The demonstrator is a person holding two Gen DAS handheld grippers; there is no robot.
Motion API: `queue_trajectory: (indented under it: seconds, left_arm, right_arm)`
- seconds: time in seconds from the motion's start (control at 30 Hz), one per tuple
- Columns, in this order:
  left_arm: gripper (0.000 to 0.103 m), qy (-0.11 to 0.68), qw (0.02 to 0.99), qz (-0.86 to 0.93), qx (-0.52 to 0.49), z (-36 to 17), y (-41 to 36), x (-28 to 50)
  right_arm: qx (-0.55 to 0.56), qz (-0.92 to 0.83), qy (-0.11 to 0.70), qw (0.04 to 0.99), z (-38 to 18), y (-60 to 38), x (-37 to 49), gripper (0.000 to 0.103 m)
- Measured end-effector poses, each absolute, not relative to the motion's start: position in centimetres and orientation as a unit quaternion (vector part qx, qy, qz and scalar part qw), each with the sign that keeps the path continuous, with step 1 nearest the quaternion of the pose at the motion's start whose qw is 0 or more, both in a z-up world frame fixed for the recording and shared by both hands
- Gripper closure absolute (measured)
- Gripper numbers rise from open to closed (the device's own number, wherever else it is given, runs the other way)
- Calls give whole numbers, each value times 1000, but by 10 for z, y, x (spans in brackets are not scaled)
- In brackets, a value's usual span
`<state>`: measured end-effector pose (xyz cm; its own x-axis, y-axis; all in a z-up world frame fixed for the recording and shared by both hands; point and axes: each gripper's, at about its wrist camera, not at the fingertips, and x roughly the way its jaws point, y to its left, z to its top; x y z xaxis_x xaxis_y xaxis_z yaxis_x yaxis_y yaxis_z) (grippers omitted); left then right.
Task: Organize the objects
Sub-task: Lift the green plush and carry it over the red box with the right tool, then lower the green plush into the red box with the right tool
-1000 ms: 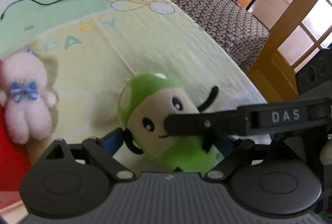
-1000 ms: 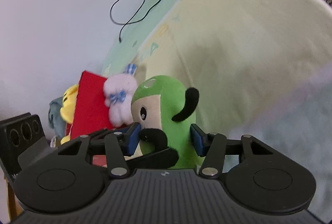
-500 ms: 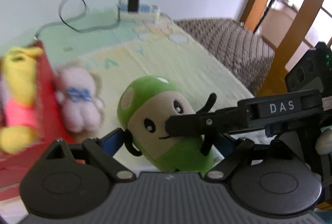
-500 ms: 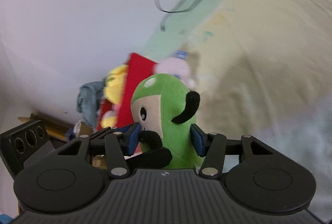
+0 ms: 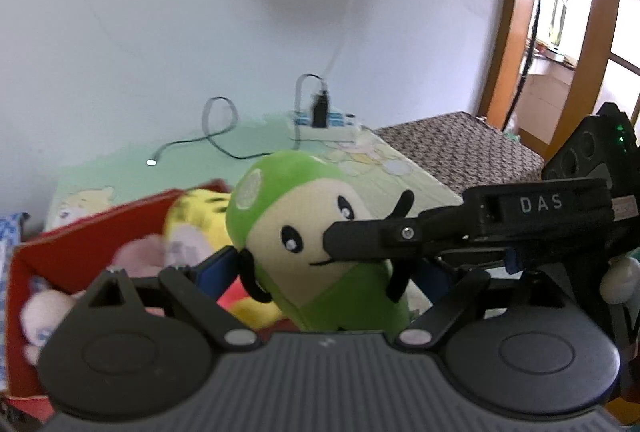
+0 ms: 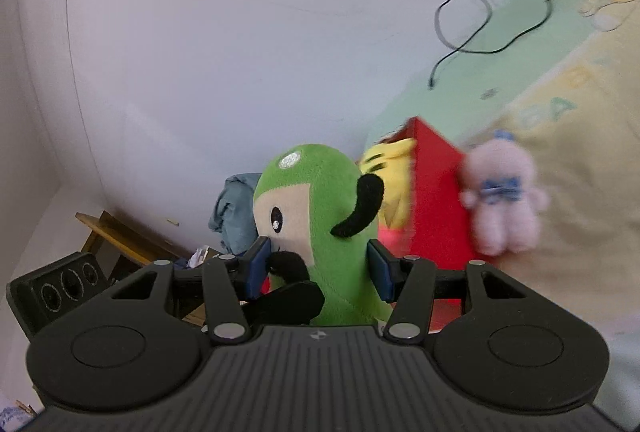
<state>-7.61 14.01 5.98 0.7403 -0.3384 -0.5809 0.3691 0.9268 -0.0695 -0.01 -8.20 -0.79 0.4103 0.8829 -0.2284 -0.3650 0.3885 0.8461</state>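
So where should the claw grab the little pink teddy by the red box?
I'd pinch the pink teddy across its soft middle, just under the blue bow, coming from the blanket side: its back leans on the red box, so only front and sides are free.

"DAS" on the right gripper (image 5: 348,246)

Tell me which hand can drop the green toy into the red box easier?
Probably left. Both grippers pinch the green toy, but the left gripper faces the red box's open top; the right gripper faces its outer wall.
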Motion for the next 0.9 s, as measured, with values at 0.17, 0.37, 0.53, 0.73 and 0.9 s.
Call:
queue_trajectory:
  seconds: [0.17,0.37,0.53,0.73,0.9]
  left_arm:
    - [13,302,938,-171,21,63,190,-72]
    - [13,313,938,-152,11,58,246,-56]
    - [12,331,933,-140,9,43,280,-41]
    - [9,360,924,-127,3,16,304,-24]
    - [9,382,916,-123,1,-4,312,-18]
  right_arm:
    - [367,417,354,752,-4,-25,8,48]
    - [373,405,374,747,-7,33,17,48]
    - [355,380,391,759,-10,70,21,48]
    - [312,343,409,786,-19,100,26,48]
    - [258,318,421,810,-26,114,27,48]
